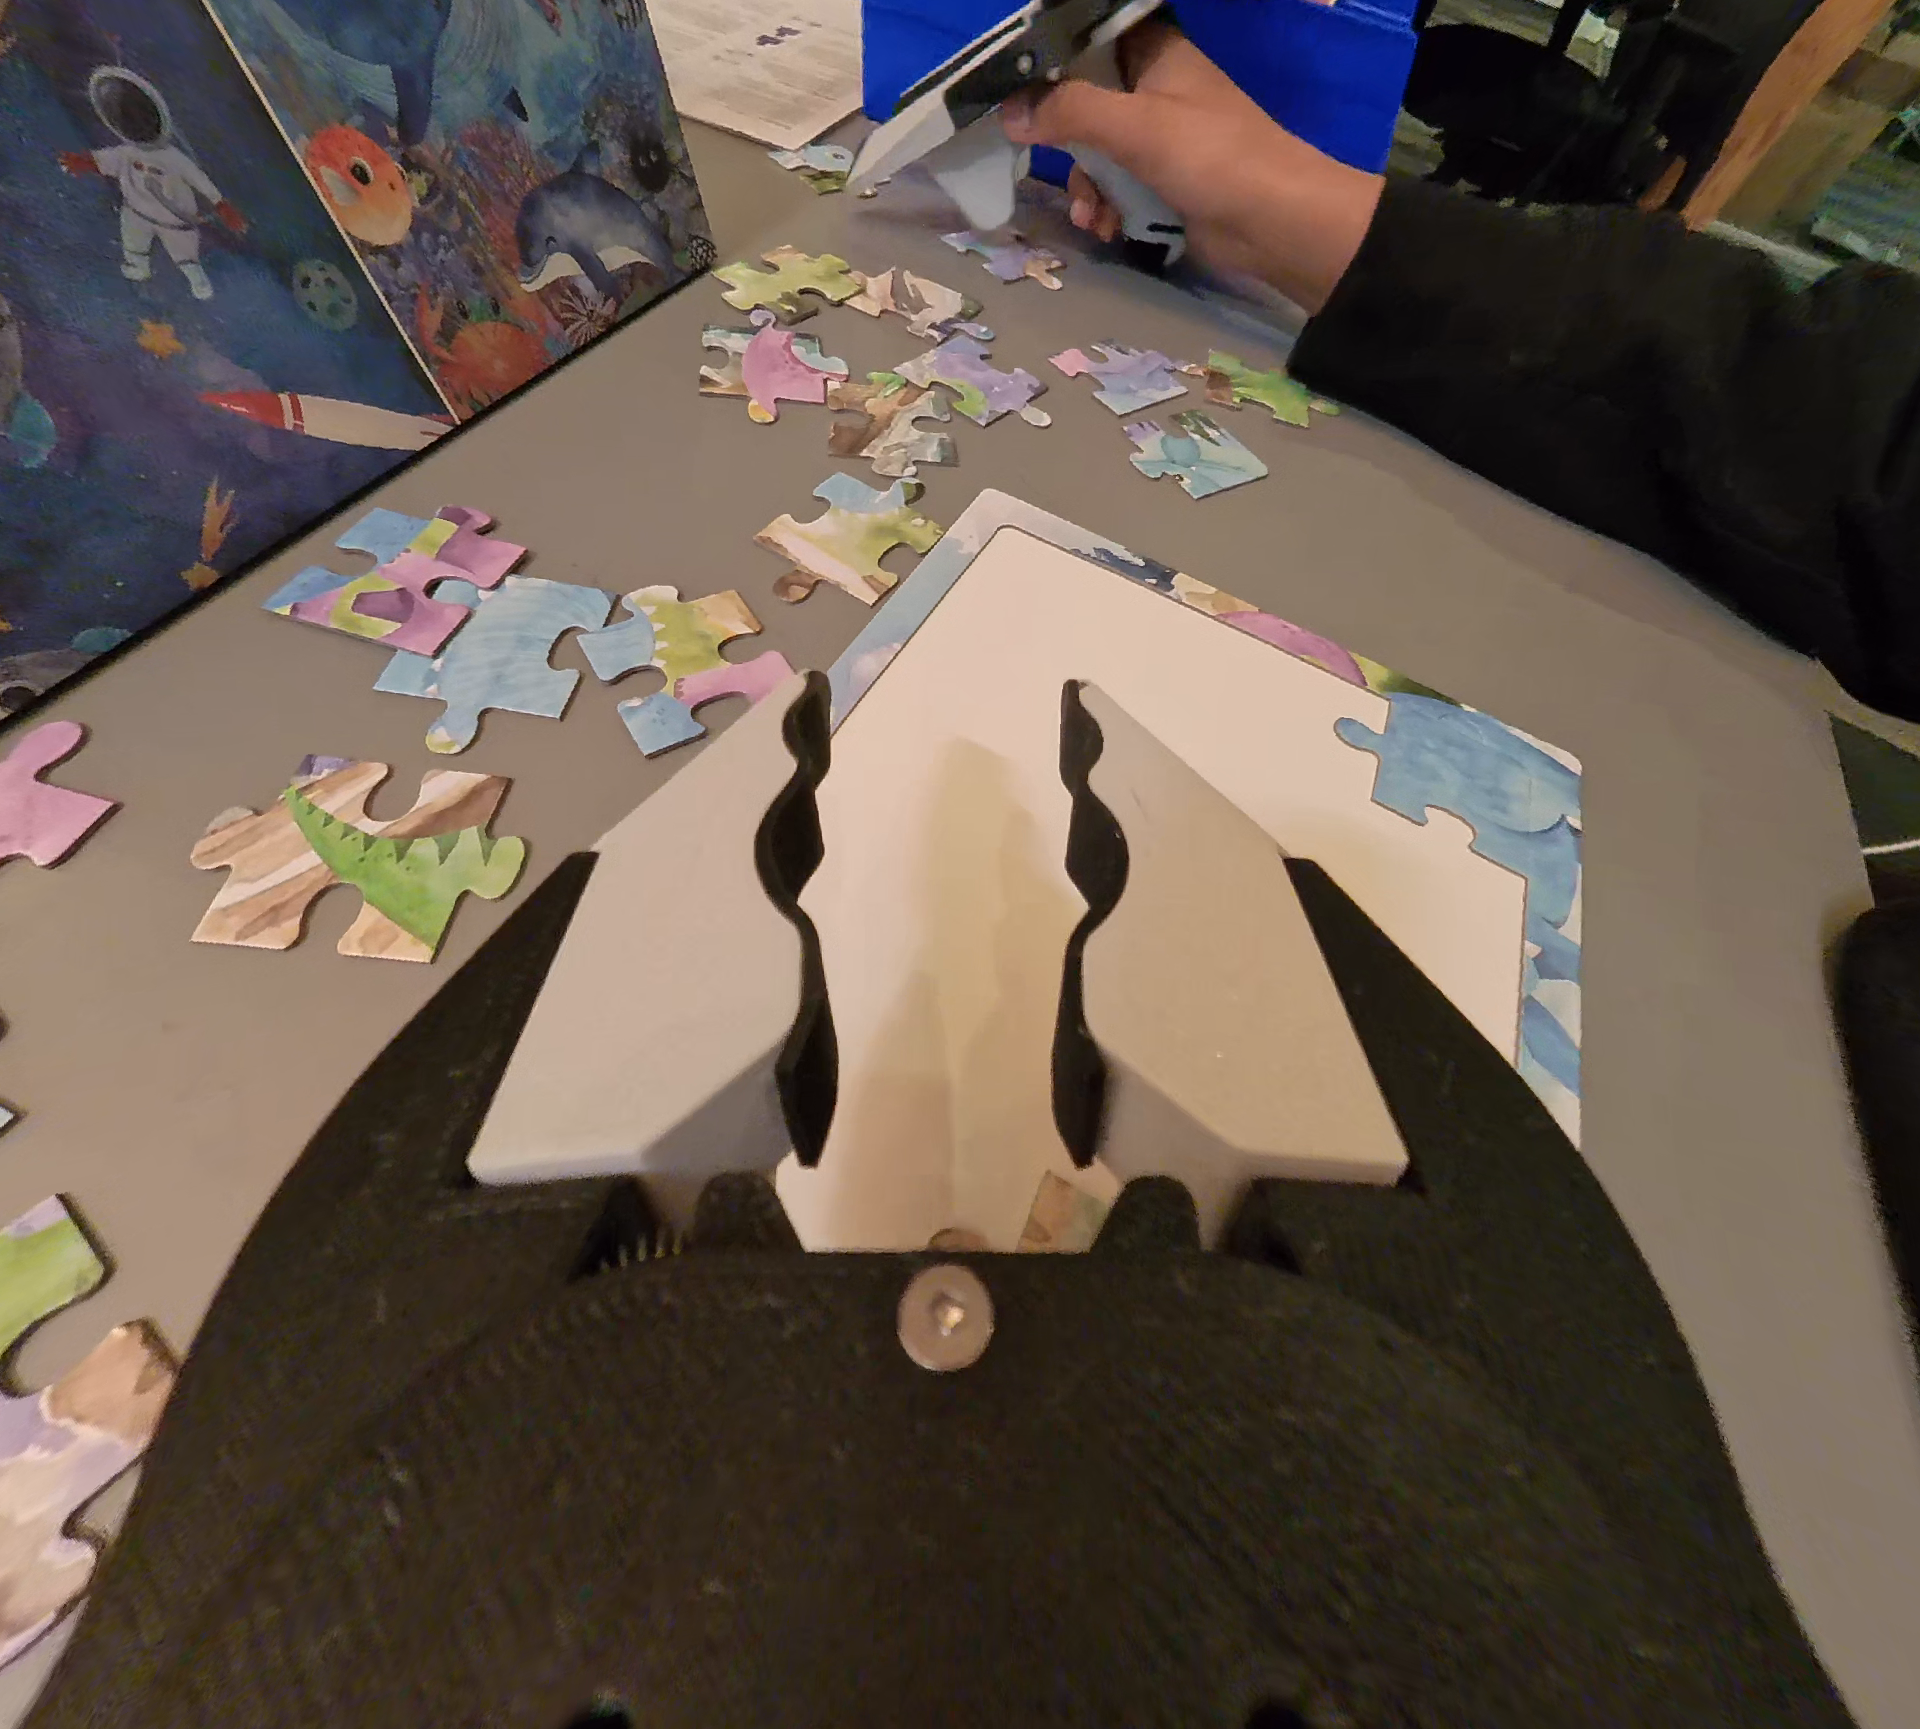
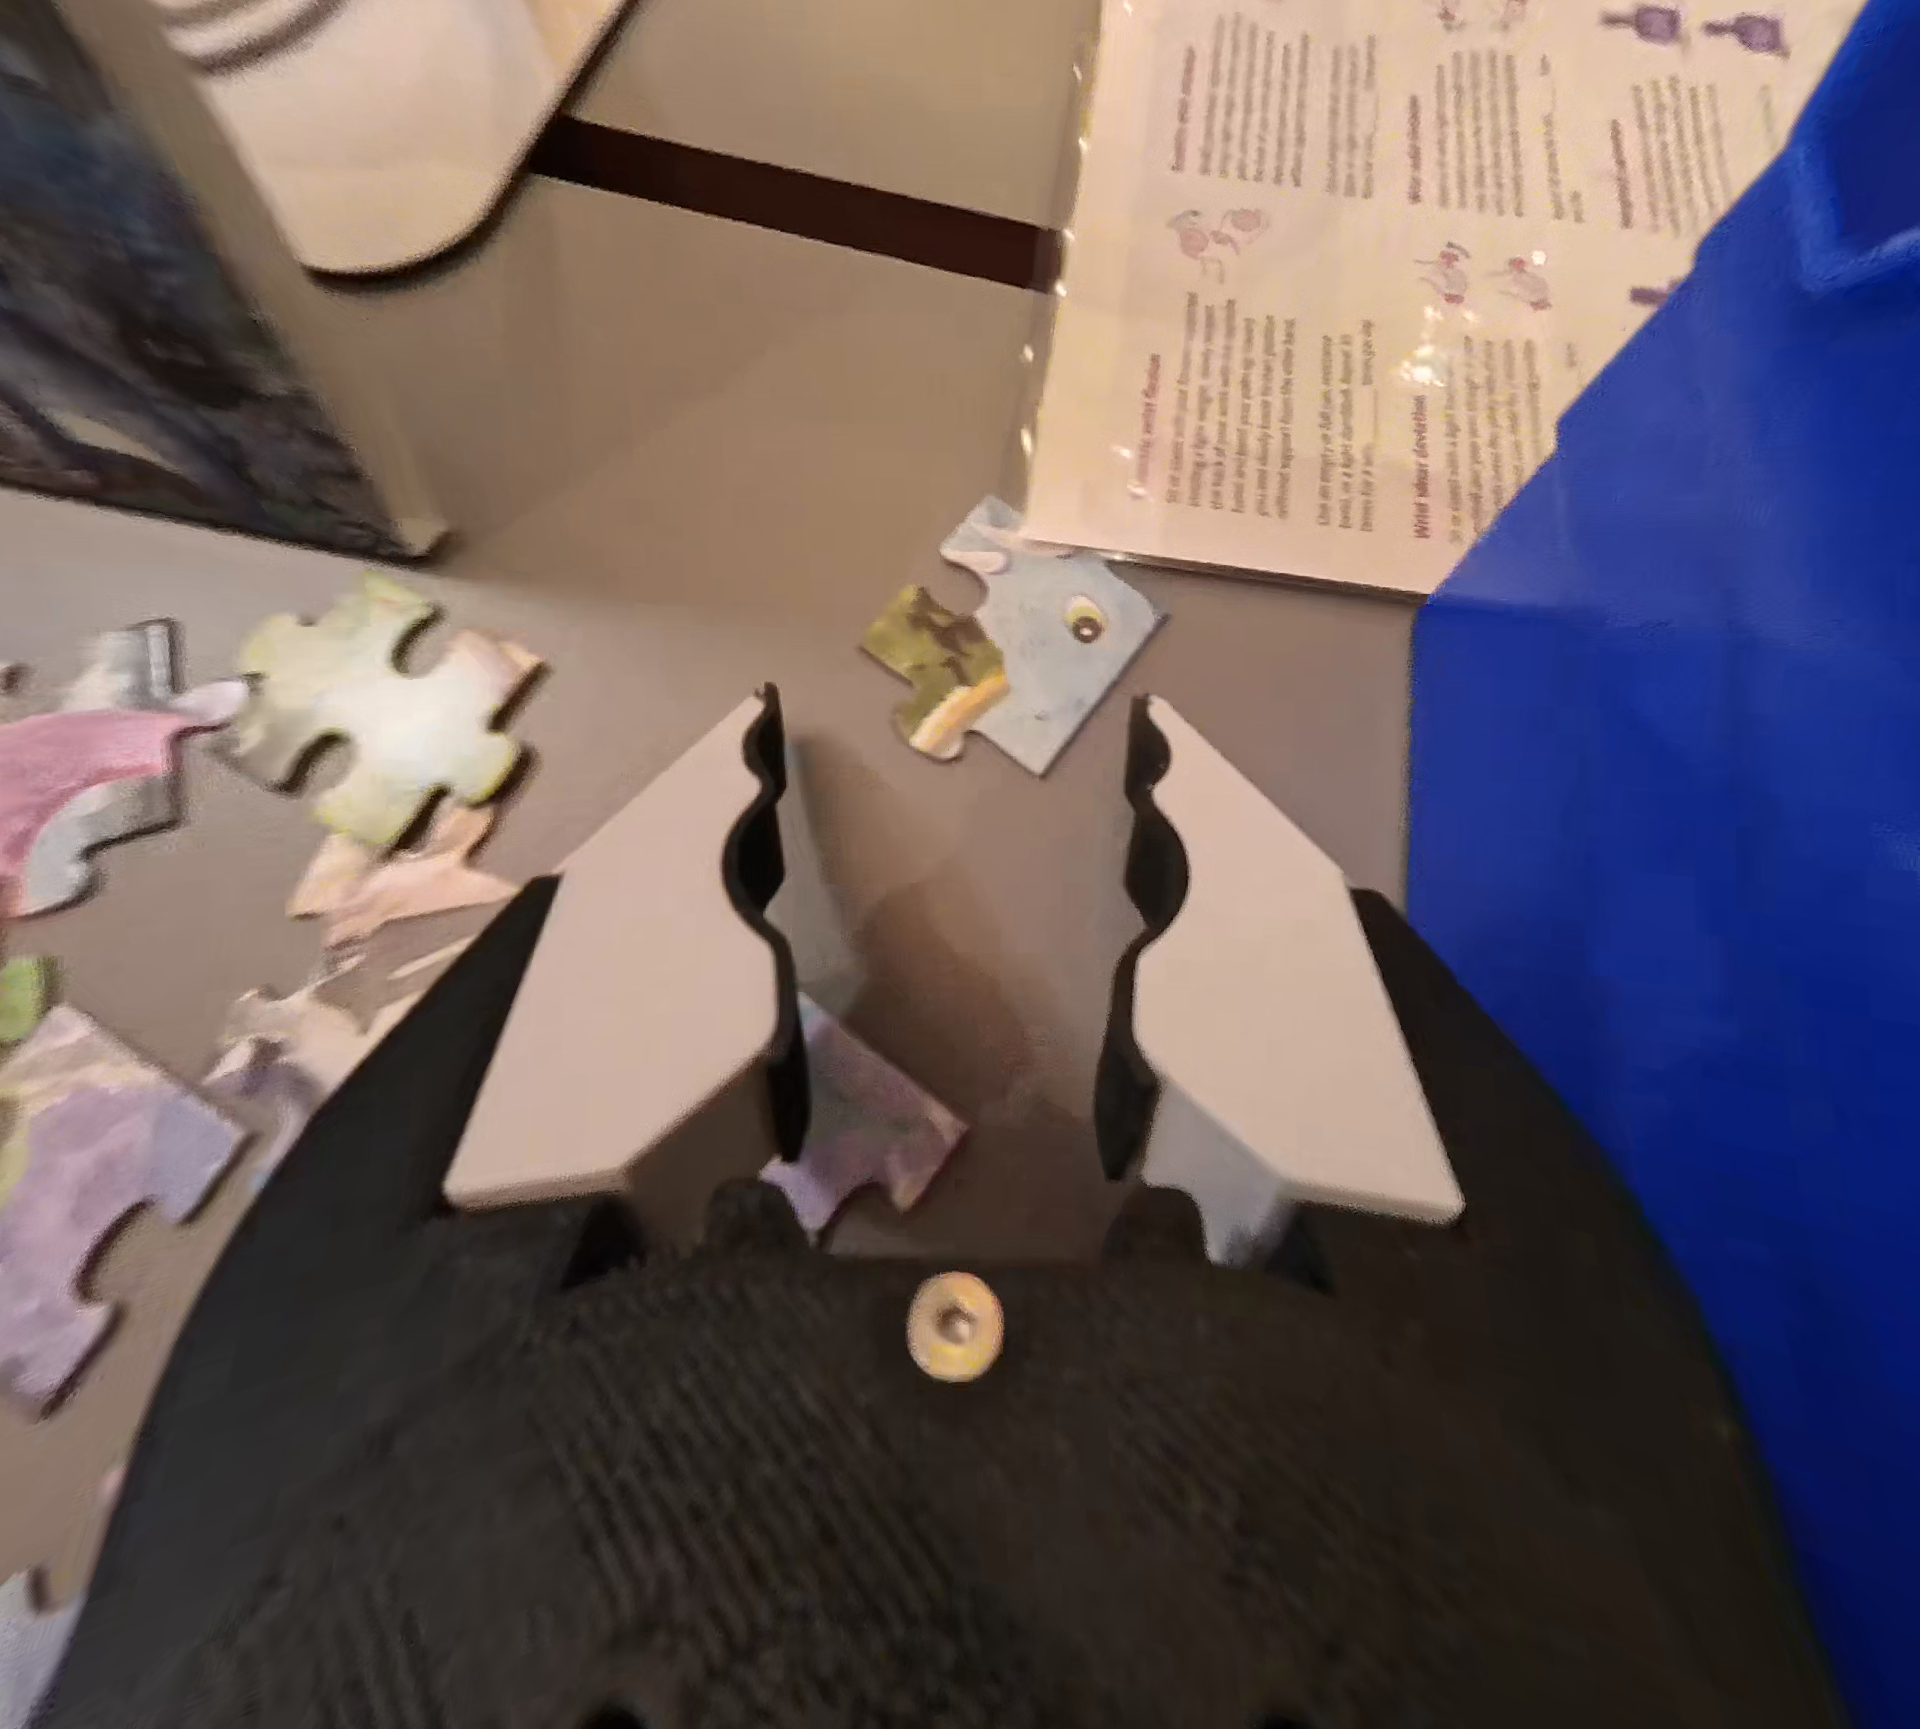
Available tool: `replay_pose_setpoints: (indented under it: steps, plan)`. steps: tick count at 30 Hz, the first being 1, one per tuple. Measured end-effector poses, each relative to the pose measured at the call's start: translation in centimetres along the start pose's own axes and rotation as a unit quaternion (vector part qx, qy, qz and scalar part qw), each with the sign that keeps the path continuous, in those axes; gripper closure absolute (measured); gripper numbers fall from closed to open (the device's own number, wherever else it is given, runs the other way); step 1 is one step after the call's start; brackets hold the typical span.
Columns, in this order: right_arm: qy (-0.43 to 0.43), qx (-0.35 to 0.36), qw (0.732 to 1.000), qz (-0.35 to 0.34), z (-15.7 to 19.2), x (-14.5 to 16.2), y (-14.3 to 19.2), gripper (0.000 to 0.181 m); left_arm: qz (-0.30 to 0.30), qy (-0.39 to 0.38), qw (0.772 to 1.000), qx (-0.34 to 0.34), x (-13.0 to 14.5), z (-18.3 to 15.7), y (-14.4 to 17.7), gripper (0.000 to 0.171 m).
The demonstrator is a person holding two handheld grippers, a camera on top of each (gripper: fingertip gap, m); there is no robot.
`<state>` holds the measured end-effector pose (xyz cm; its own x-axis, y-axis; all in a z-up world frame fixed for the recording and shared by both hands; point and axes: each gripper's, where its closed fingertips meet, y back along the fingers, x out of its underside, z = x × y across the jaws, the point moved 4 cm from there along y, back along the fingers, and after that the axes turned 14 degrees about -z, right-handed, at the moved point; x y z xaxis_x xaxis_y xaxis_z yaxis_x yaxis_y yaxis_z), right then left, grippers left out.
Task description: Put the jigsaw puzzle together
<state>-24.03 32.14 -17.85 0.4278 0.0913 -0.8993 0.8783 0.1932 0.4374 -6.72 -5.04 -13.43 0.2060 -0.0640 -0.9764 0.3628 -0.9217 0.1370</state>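
Observation:
My left gripper (image 1: 945,692) is open and empty, hovering over the white puzzle tray (image 1: 1039,599). One blue piece (image 1: 1475,786) sits fitted in the tray's right corner. Several loose pieces (image 1: 883,391) lie scattered on the grey table beyond and left of the tray. My right gripper (image 2: 956,697) is open and empty, low over the table; it also shows far off in the left wrist view (image 1: 883,162), held by a hand. A blue and green piece with an eye (image 2: 1023,671) lies just ahead of its fingertips. A purple piece (image 2: 883,1129) lies under its jaws.
A blue bin (image 2: 1662,744) stands close on the right of the right gripper. A printed sheet in plastic (image 2: 1403,225) lies behind the piece. Illustrated puzzle boxes (image 1: 312,173) stand on the table's left. A dark sleeve (image 1: 1610,391) crosses above the tray. Left tips to right tips: about 40 cm. The purple piece (image 2: 883,1129) is about 8 cm from my right fingertips.

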Motion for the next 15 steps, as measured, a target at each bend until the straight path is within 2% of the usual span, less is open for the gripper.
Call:
replay_pose_setpoints:
  steps: [3,7,15]
  plan:
    - [-0.006,0.008,1.0,0.015,-0.93,-0.05,-1.0,0.119,-0.003,0.004,1.0,-0.004,-0.04,0.28,0.11,0.129]
    - [0.001,-0.001,1.0,0.013,-0.91,-0.14,-1.12,0.141,-0.01,0.021,1.0,-0.004,-0.15,0.66,0.27,0.129]
    - [0.004,-0.019,1.0,0.013,-0.24,0.21,-0.3,0.143,-0.014,0.017,1.0,-0.004,-0.27,0.56,0.34,0.129]
